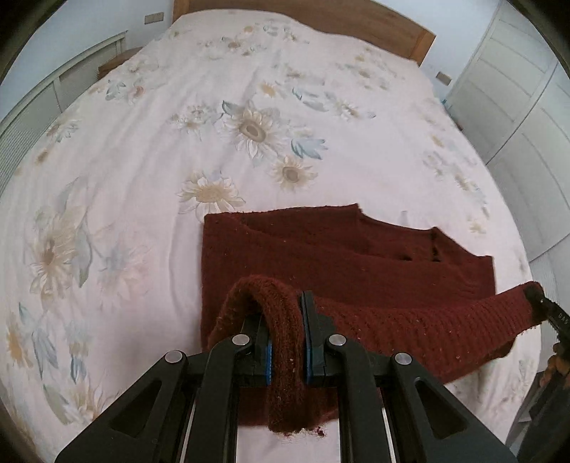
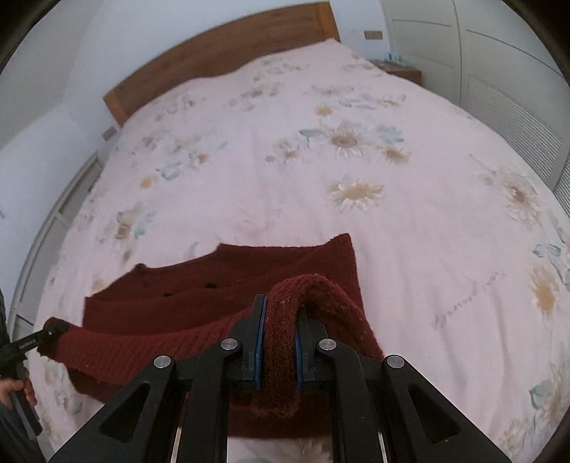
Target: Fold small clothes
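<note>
Bed w/ floral cover fills both views; headboard at 12 o'clock. Dark red knit lies on the cover at 6 o'clock, near edge lifted and stretched btwn both grippers. Left gripper clamped on one corner of knit. Right gripper clamped on the other corner; a bunched loop stands above each pair of pads.

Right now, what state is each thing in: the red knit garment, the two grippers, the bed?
Red knit garment: partly folded on the bed, near edge lifted.
Left gripper: shut on the garment's edge.
Right gripper: shut on the garment's edge.
Bed: covered by a smooth floral cover.
</note>
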Tool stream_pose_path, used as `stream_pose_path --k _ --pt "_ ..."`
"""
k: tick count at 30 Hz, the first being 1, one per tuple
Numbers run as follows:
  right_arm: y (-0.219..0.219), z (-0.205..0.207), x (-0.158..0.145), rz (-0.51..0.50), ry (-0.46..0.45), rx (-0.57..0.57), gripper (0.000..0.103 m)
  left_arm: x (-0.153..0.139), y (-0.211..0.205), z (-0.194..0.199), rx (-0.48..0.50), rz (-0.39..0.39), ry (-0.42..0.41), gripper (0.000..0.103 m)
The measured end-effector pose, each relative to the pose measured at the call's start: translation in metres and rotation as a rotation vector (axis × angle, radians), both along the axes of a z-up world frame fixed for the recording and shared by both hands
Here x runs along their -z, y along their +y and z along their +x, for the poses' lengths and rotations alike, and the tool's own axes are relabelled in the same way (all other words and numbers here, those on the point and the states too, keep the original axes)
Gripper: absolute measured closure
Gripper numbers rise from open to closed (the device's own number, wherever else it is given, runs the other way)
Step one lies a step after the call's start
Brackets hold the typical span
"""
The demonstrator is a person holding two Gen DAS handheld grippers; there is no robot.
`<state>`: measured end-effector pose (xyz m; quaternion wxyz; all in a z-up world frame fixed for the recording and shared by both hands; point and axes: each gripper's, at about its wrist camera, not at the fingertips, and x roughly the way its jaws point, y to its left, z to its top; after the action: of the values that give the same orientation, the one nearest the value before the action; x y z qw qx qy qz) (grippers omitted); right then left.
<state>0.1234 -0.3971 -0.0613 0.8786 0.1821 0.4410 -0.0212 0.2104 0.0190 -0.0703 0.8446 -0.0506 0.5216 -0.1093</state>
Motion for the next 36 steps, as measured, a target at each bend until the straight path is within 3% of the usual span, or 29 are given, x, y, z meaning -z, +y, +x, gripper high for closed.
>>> stream_pose_path --k 6,9,11,13,14,15,16,17,20,22,28,30,36 --pt "-0.001 0.034 0.042 0.009 0.107 0.023 0.087 0.035 -0.013 0.023 -0.012 0.082 0.039 0.092" --pt "0.0 0.037 0.051 0.017 0.12 0.033 0.086 0.044 -0.016 0.027 -0.026 0.107 0.054 0.092" --pt "0.001 0.038 0.053 0.002 0.126 0.033 0.08 0.049 -0.018 0.03 -0.029 0.124 0.072 0.089" --pt "0.002 0.036 0.05 -0.011 0.117 0.03 0.074 0.049 -0.02 0.032 -0.03 0.13 0.086 0.082" --pt "0.003 0.034 0.048 -0.016 0.112 0.028 0.07 0.048 -0.02 0.032 -0.029 0.122 0.086 0.074" --pt "0.003 0.032 0.046 -0.021 0.109 0.025 0.057 0.045 -0.02 0.032 -0.027 0.108 0.08 0.061" --pt "0.004 0.031 0.044 -0.031 0.106 0.024 0.044 0.042 -0.021 0.03 -0.027 0.102 0.072 0.056" --pt "0.004 0.03 0.041 -0.042 0.1 0.023 0.04 0.037 -0.022 0.028 -0.026 0.096 0.061 0.048" --pt "0.007 0.025 0.031 -0.076 0.077 0.016 0.035 0.021 -0.026 0.022 -0.025 0.104 0.018 0.04" --pt "0.01 0.021 0.023 -0.094 0.064 0.006 0.024 0.013 -0.029 0.019 -0.017 0.098 -0.002 0.037" --pt "0.031 0.006 0.006 -0.152 0.024 -0.05 0.018 -0.005 -0.045 0.007 0.025 0.111 -0.064 0.017" --pt "0.041 0.003 0.004 -0.163 0.019 -0.073 0.016 -0.007 -0.054 0.0 0.045 0.116 -0.088 0.005" --pt "0.089 -0.013 0.021 -0.249 0.004 -0.174 0.014 0.01 -0.081 -0.023 0.131 0.171 -0.141 0.001"
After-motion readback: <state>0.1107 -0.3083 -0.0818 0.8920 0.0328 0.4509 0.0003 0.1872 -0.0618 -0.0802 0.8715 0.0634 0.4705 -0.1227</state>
